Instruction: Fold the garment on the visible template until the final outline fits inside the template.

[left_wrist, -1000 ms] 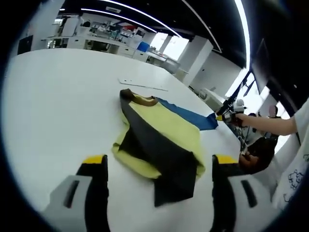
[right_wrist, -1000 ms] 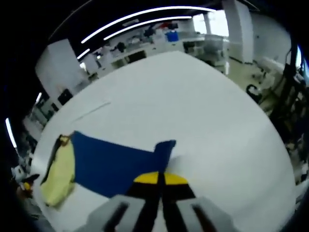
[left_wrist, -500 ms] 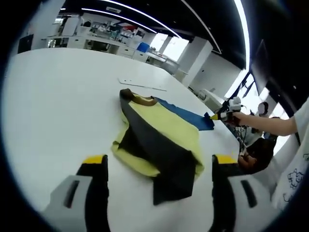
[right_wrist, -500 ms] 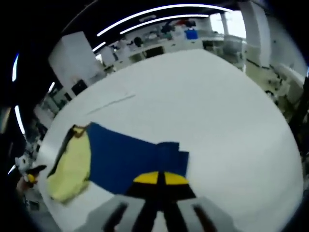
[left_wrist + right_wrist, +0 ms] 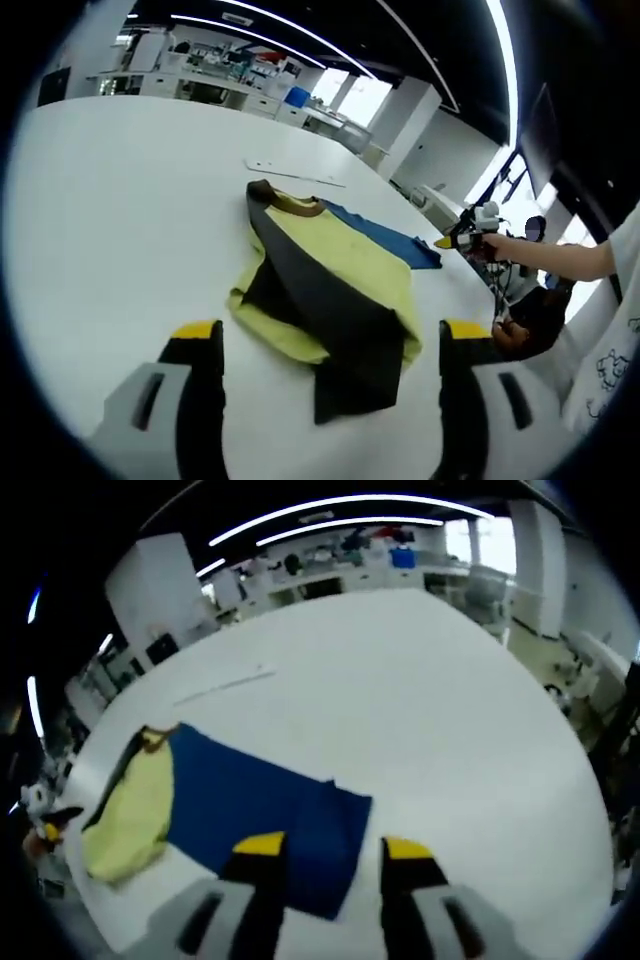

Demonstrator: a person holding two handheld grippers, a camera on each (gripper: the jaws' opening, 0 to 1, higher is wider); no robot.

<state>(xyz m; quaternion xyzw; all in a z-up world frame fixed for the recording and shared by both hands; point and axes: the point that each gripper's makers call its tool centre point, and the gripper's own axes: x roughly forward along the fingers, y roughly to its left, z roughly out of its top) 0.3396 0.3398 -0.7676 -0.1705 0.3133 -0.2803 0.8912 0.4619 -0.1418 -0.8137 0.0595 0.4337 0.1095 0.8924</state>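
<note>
Shirt (image 5: 325, 300) lying near middle of white surface (image 5: 110, 220), partly folded: yellow body, dark panel draped diagonally across it, blue part (image 5: 265, 810) spread flat toward right side. Thin pale strip (image 5: 295, 178) on surface just beyond collar, possibly template edge, too faint to tell.

Left claw (image 5: 325, 350) hovering low in front of shirt hem, jaws spread wide, holding nothing. Right claw (image 5: 325, 855) over outer edge of blue part, jaws parted, cloth visible between them, not pinched. Same right claw (image 5: 448, 241) seen from left gripper view at far tip of blue part, held by a hand (image 5: 500, 247).

Handling guess: thin, soft, light fabric, will sag and wrinkle, likely slides easily on smooth surface. Not fragile. Best pinch points probably edge or corner of blue part for folding inward, and hem corner near left claw; mid-panel grabs would likely bunch layers.

No containers in view, nothing held in any.
</note>
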